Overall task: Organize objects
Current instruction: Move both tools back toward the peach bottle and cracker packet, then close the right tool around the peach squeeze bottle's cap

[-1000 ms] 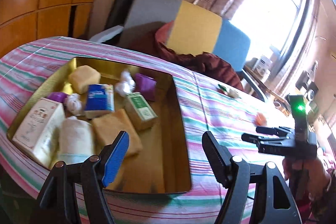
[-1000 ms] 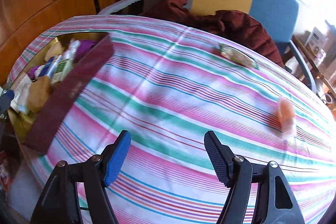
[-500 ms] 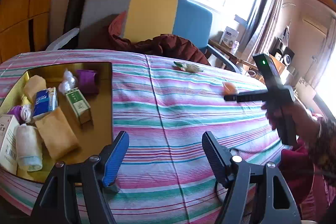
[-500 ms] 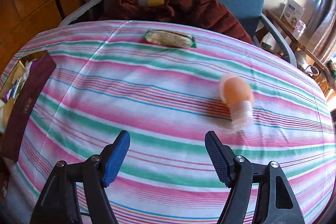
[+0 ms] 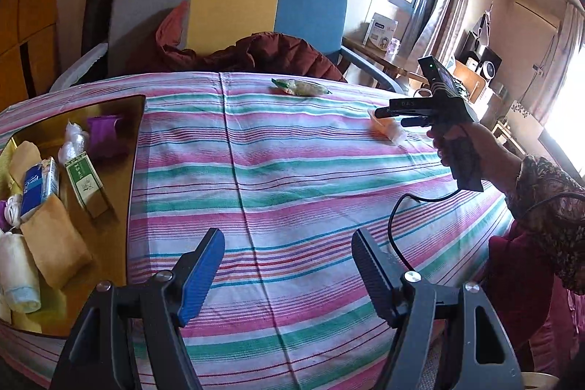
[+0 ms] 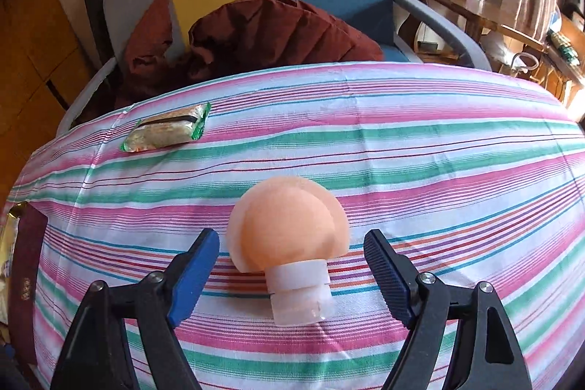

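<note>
Though a second ago well short of it, right tool (image 6: 291, 265) now down over the peach bottle (image 6: 289, 236) near the striped tabletop's (image 6: 438, 148) right edge, fingers spread wide either side, gripping nothing. Left tool (image 5: 289, 267) open too, empty, swung away from the gold tray (image 5: 135, 141) at the left edge. Probably next: close on the bottle.

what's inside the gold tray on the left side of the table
The gold tray holds a green box, blue packet, purple pouch, tan bundles and white rolls; its near-left part is out of frame.
</note>
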Motion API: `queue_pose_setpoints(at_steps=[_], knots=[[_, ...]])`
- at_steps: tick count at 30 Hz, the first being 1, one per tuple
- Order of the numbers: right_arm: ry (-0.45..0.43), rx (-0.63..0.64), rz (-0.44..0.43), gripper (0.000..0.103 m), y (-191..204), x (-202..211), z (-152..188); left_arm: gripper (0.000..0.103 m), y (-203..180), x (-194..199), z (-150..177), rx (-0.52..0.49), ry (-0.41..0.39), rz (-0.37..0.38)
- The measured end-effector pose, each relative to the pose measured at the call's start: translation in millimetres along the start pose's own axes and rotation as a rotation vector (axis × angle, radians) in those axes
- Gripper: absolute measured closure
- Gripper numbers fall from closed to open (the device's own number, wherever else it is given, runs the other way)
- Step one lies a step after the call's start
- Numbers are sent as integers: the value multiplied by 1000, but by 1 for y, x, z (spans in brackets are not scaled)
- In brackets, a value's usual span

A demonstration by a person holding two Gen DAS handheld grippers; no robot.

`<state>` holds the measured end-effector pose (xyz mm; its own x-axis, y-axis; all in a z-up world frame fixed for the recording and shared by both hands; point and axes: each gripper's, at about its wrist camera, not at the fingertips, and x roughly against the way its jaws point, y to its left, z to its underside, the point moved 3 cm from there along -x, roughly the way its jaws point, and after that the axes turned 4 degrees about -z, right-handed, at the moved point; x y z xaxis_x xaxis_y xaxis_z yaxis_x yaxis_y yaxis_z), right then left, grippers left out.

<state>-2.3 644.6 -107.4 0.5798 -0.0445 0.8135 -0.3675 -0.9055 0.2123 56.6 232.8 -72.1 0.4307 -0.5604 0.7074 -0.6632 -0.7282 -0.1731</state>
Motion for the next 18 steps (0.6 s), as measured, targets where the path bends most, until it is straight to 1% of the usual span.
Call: queue_pose_setpoints(at_steps=[1,3,4,7,9,12,14,16,18], knots=[[10,-7,-10,23,-1,-6,0,30,-1,-4,-1,2,10,3],[34,-20,-33,29,-4,-15,1,30,-4,-11,-4,4,23,13],[42,-18,-45,29,-3,-18,2,30,-6,-15,-6,2,26,14],[55,5,-38,38,3,-22,4,30,-15,-28,-17,-6,36,33],[71,24,-28,47,7,-23,5,30,-20,-38,-26,-10,44,38],[97,-4,-34,49,8,-22,6,30,-28,-55,-44,-14,52,51],[114,-39,-45,49,4,-20,7,30,-32,-70,-58,-16,69,45],[133,-76,-52,49,0,-17,9,30,-33,-89,-74,-8,94,48],[149,-99,-55,49,-4,-15,10,30,-32,-108,-90,21,109,48]])
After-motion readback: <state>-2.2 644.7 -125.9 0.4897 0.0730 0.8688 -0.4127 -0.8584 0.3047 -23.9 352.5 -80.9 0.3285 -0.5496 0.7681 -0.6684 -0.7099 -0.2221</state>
